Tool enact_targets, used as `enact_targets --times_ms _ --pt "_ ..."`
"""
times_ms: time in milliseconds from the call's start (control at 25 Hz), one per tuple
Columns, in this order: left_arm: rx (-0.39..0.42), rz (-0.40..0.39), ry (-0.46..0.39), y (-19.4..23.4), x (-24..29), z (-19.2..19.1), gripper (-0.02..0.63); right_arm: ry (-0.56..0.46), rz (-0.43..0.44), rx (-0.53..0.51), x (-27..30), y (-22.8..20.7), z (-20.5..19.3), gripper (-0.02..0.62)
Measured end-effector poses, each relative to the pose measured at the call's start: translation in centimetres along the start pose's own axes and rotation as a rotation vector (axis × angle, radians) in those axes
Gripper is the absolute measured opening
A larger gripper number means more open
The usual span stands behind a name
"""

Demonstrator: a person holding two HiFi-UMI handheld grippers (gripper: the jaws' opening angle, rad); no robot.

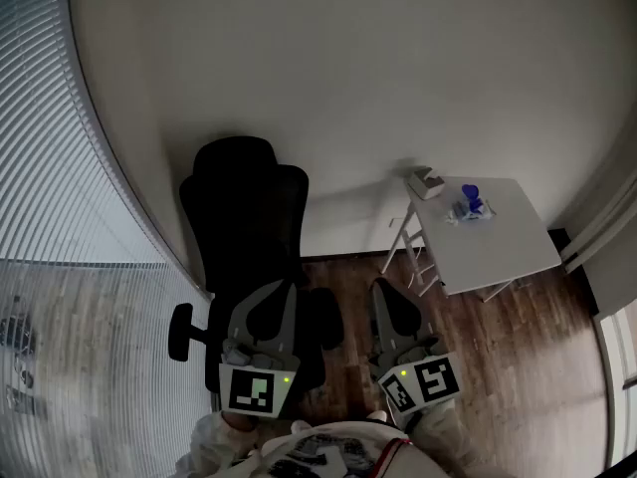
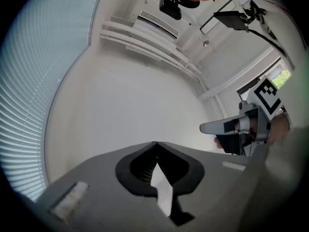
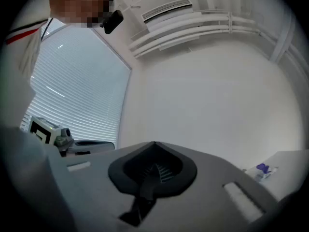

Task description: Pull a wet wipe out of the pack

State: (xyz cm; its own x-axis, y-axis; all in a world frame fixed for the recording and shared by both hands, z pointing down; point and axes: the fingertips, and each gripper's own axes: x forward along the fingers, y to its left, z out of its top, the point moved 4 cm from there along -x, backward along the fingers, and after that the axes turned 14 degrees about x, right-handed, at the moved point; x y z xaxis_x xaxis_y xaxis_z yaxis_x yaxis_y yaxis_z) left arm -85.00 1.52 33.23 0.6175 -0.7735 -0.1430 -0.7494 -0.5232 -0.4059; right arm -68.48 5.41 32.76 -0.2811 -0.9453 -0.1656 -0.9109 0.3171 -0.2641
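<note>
Step in hand, as I read it: approach, pull not begun. Wipe pack [image 1: 426, 181] at far left corner of white table [image 1: 503, 252], well apart from both grippers. Left gripper [image 2: 155, 144] jaws pressed together. Right gripper [image 3: 154, 144] likewise, nothing pinched. Next move calls for closing on table, spreading one claw, aligning over pack opening.

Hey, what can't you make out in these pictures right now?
1. Head view: the wipe pack on the white table is too small to show whether its lid is open.
2. Head and right gripper views: the blue-topped item beside it is too small to identify.
3. Left gripper view: it faces a bare wall, so the table is out of frame.
</note>
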Motion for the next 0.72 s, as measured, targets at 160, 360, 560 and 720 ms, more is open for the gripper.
enact_targets --times_ms 160,360,560,720 --pt "-0.02 -0.043 -0.028 -4.8 6.4 1.1 0.002 -0.037 -0.105 -0.035 -2.7 -7.7 2.5 0.003" --pt "-0.032 -0.16 -0.086 -13.4 14.2 3.7 0.002 -0.066 -0.247 -0.03 -7.6 -17.0 5.4 0.003" --pt "-0.038 -0.279 -0.123 -22.0 19.5 7.0 0.002 -0.114 -0.373 -0.04 -13.5 -24.1 8.6 0.005" --pt "-0.043 -0.361 -0.161 -28.4 22.5 9.2 0.002 -0.161 -0.473 -0.071 -19.0 -28.5 10.8 0.005"
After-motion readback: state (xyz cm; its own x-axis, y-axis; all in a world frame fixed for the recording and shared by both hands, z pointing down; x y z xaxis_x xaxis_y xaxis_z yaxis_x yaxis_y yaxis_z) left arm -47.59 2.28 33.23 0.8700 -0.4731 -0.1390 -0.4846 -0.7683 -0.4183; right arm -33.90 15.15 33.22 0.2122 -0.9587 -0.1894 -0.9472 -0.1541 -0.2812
